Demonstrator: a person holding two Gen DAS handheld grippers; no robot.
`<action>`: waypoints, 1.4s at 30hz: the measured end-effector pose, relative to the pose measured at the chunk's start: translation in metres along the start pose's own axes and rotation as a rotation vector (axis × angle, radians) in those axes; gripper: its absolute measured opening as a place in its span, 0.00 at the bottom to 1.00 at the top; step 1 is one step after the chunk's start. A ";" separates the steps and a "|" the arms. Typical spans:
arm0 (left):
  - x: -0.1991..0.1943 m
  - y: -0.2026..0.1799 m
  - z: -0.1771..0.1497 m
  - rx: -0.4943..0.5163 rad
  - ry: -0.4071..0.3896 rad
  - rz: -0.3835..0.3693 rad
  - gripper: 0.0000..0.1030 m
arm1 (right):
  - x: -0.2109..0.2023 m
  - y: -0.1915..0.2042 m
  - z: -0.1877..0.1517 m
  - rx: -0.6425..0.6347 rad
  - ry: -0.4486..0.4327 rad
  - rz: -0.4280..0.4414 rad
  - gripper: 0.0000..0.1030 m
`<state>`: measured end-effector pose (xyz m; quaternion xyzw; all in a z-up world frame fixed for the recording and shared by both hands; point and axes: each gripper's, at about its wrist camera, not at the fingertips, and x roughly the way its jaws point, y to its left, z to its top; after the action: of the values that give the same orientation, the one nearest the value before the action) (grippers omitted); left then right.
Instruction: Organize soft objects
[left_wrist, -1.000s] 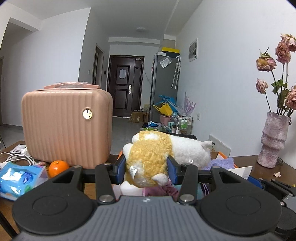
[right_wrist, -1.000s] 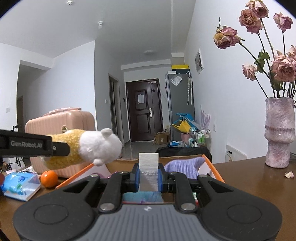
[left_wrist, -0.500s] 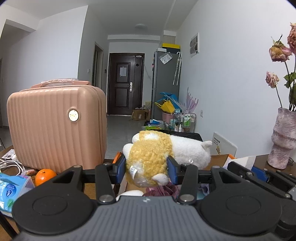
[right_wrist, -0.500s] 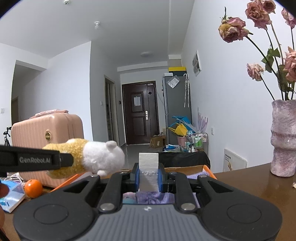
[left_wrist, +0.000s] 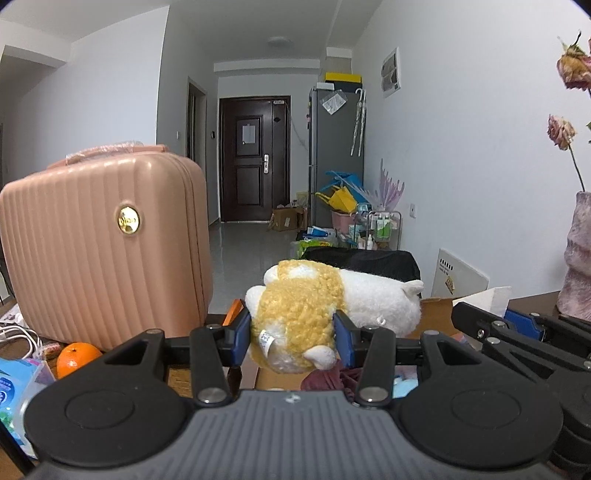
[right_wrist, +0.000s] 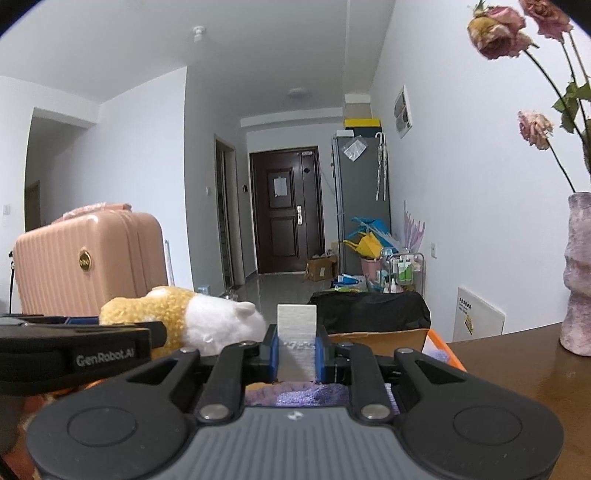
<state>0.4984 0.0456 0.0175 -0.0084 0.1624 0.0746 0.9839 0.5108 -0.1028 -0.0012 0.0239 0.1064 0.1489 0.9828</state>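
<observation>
While clamped: plush toy (left_wrist: 295, 321), white pad (right_wrist: 296, 343)

Both views are evenly lit by soft, cool light; the white walls read bright with no hard shadows. Fisheye distortion bends the walls and darkens the corners. The glossy ribbed pink suitcase (left_wrist: 107, 243) carries soft highlights. Focus is sharp, without motion blur.

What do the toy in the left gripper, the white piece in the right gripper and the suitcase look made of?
Toy: plush fabric, curly yellow and smooth white pile, sewn tag.
White piece: looks like folded tissue or thin cloth; matte, finely textured; hard to tell.
Suitcase: hard plastic shell, probably; glossy pink ribs, gold badge.
</observation>
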 end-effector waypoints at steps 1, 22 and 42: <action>0.003 0.000 -0.001 0.000 0.009 -0.001 0.47 | 0.002 0.001 -0.001 -0.002 0.006 0.001 0.18; -0.011 0.025 0.005 -0.033 -0.042 0.114 1.00 | -0.007 -0.002 0.002 -0.028 -0.030 -0.074 1.00; -0.124 0.036 -0.013 -0.020 -0.103 0.065 1.00 | -0.124 -0.004 -0.003 -0.047 -0.099 -0.082 1.00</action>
<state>0.3725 0.0632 0.0457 -0.0089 0.1110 0.1085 0.9878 0.3953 -0.1432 0.0208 0.0037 0.0550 0.1097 0.9924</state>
